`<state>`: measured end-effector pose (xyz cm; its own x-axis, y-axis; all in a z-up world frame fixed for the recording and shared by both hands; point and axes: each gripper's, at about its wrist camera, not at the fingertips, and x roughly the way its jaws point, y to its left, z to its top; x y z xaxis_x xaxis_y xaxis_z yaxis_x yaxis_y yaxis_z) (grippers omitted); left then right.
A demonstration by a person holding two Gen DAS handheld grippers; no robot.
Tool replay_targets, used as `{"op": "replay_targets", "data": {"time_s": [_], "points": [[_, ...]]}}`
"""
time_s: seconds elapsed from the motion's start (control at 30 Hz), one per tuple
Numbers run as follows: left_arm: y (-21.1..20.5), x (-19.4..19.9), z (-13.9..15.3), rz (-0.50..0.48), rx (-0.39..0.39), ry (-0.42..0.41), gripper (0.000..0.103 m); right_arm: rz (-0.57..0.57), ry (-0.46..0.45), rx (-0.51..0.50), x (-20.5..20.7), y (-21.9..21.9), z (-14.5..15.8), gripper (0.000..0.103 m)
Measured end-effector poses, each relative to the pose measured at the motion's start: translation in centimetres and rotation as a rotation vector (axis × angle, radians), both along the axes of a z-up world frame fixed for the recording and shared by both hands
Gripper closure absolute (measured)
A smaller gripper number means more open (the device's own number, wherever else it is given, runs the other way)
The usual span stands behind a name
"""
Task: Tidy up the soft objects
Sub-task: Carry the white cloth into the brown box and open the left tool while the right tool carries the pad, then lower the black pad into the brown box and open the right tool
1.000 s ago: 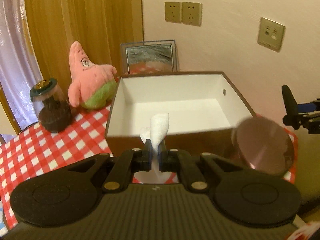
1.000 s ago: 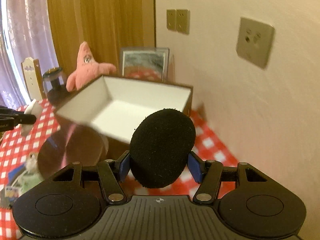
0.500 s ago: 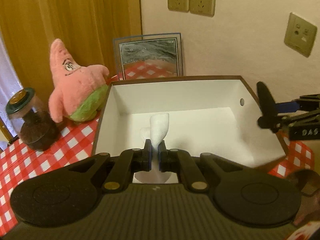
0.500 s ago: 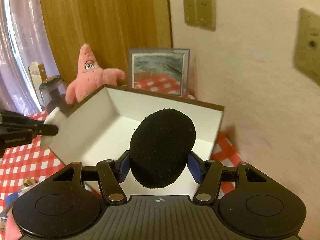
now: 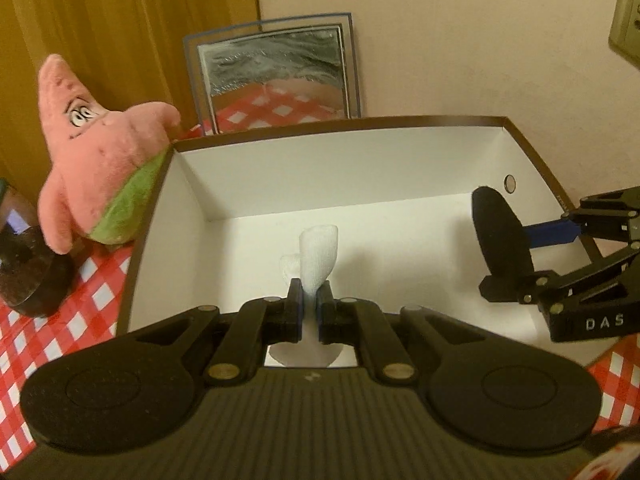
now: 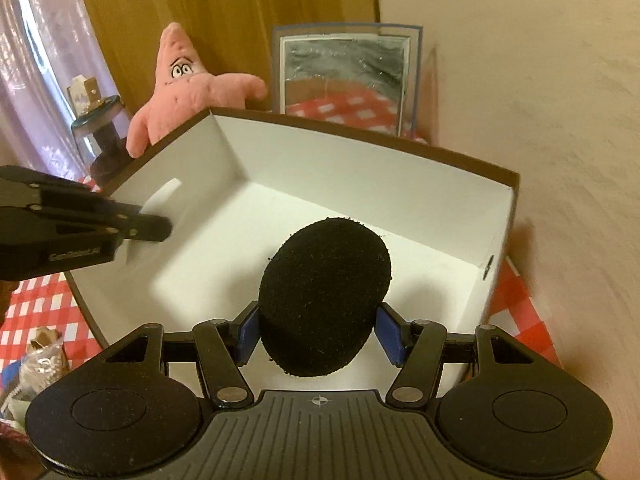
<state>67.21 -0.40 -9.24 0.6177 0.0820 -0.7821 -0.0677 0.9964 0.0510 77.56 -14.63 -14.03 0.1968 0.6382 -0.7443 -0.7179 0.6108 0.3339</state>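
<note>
An open brown box with a white inside [image 5: 384, 168] [image 6: 360, 184] stands on the red checked cloth. My left gripper [image 5: 308, 304] is shut on a white cloth [image 5: 318, 256] and holds it over the box's near left part. My right gripper [image 6: 318, 326] is shut on a black foam pad [image 6: 324, 296], held upright over the box's right side. In the left wrist view the right gripper [image 5: 516, 256] and its black pad [image 5: 500, 236] reach in over the right wall. In the right wrist view the left gripper [image 6: 148, 224] enters from the left with the white cloth [image 6: 160, 200].
A pink star plush [image 5: 100, 172] [image 6: 188, 84] leans beside the box's far left corner. A framed mirror [image 5: 276, 76] [image 6: 344, 76] stands behind the box against the wall. A dark jar [image 5: 24, 256] [image 6: 100, 136] sits left. Small packets [image 6: 36, 360] lie near left.
Both grippers have come forward and down over the box, each keeping its object. The box now fills both views and its inside lies right under the cloth and the pad.
</note>
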Motion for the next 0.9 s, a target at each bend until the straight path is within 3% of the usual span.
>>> {"op": "replay_targets", "data": {"time_s": [0.1, 0.17, 0.23, 0.53, 0.9], "points": [[-0.1, 0.8, -0.5, -0.011, 0.002, 0.008, 0.086, 0.007, -0.027, -0.001, 0.2, 0.1, -0.2, 0.042], [-0.1, 1.1, -0.8, -0.006, 0.012, 0.012, 0.069, 0.012, -0.029, 0.001, 0.5, 0.2, -0.4, 0.041], [-0.1, 1.3, -0.9, -0.001, 0.022, 0.011, 0.063, 0.024, -0.03, 0.013, 0.6, 0.2, -0.4, 0.037], [0.8, 0.8, -0.9, 0.022, 0.015, 0.027, 0.062, 0.037, -0.035, 0.028, 0.9, 0.1, -0.3, 0.032], [1.1, -2.2, 1.4, 0.029, -0.007, -0.017, 0.062, 0.001, -0.033, 0.044, 0.2, -1.7, 0.8, 0.031]]}}
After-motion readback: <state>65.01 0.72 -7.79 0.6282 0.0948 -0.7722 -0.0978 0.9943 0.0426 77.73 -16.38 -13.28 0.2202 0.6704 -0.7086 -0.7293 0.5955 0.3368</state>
